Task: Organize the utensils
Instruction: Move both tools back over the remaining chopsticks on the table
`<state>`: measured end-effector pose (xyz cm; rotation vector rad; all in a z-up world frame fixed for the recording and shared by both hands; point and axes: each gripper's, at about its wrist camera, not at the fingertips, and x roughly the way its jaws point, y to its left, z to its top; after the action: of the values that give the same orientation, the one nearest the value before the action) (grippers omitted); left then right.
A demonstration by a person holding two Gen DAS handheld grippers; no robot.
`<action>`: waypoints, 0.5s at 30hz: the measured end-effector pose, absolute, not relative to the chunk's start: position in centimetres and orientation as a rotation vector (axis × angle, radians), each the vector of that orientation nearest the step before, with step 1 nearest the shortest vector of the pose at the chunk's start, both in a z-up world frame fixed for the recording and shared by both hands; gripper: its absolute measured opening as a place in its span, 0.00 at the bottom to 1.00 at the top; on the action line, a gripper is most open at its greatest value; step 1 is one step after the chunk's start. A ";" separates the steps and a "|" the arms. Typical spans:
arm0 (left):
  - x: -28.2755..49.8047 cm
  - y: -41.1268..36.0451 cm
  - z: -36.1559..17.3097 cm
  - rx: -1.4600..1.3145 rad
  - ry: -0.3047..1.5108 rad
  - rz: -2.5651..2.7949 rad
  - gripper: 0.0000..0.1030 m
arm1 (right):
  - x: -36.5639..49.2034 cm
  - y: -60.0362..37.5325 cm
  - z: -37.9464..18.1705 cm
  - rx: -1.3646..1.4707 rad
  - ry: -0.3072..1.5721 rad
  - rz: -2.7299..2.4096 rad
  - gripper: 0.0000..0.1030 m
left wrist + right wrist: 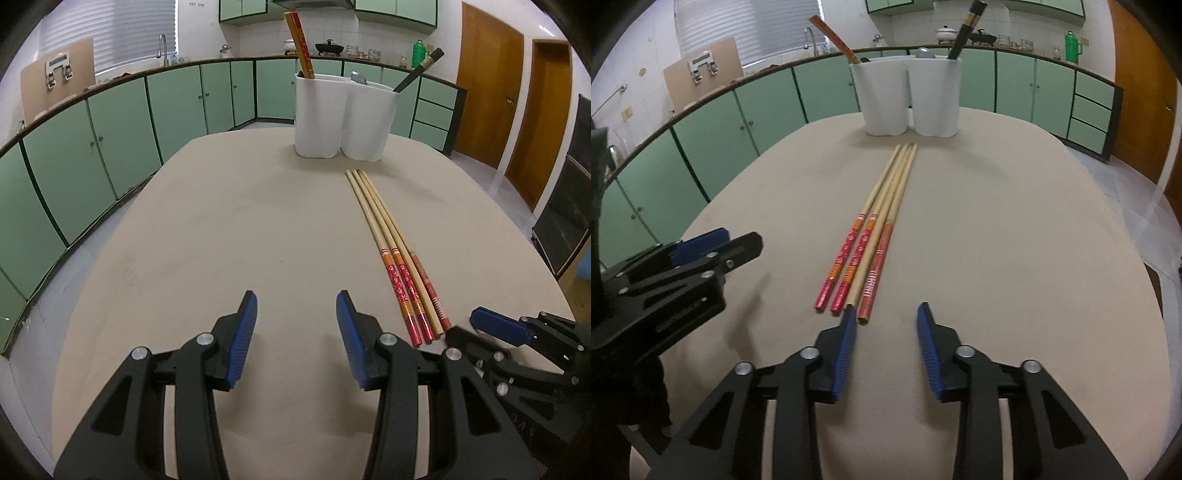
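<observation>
Several long bamboo chopsticks (882, 221) with red patterned ends lie side by side on the beige table (997, 240), pointing at a white two-compartment holder (908, 99). The holder's left cup has red-and-yellow chopsticks (301, 48); its right cup has black chopsticks (419, 72) and a spoon (358, 78). My right gripper (887, 310) is open and low at the near ends of the chopsticks. The tip of the rightmost chopstick (871, 291) lies just inside its left finger (846, 350), and the pads do not press on it. My left gripper (297, 299) is open over bare table, left of the chopsticks (391, 243).
Green cabinets (110, 155) under a counter curve round the table on the left and behind. Wooden doors (487, 85) stand at the right. The right gripper's fingers (495, 326) show at the lower right of the left wrist view, close to my left gripper.
</observation>
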<state>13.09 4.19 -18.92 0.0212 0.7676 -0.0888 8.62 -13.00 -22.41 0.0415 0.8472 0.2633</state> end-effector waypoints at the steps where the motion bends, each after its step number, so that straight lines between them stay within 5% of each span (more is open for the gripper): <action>1: 13.0 4.2 -18.9 0.027 0.765 -0.090 0.43 | 8.7 -13.3 -22.4 0.046 0.847 0.250 0.24; 11: 12.7 3.8 -18.8 0.035 0.755 -0.101 0.43 | 8.7 -13.5 -22.3 0.054 0.848 0.272 0.24; 15: 12.6 3.6 -18.8 0.031 0.759 -0.107 0.43 | 9.2 -13.2 -22.5 0.050 0.855 0.271 0.06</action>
<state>12.62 3.56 -18.85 0.0314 0.7588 -0.1075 9.25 -13.24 -22.47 0.0504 0.8553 0.2714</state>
